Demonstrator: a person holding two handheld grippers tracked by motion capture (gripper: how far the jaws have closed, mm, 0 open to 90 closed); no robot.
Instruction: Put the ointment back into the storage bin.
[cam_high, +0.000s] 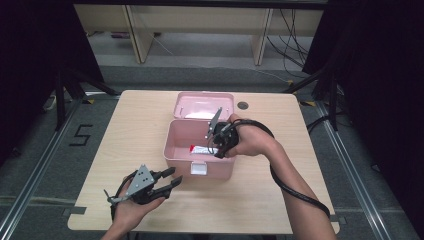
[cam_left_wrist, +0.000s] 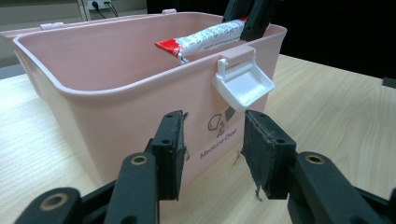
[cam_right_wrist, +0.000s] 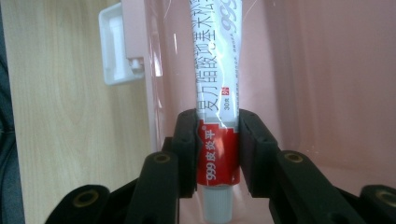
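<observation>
An open pink medicine chest stands mid-table, its lid leaning back. My right gripper reaches into the chest from the right and is shut on a white and red ointment tube; the pads clamp its red cap end, white cap towards the camera. The tube pokes up above the chest's rim in the left gripper view. My left gripper rests open near the table's front left, jaws pointing at the chest's front wall with nothing between them.
A white latch hangs open on the chest's front. A round cable hole sits in the wooden table behind the chest. Black curtains flank the table; shelving stands at the back.
</observation>
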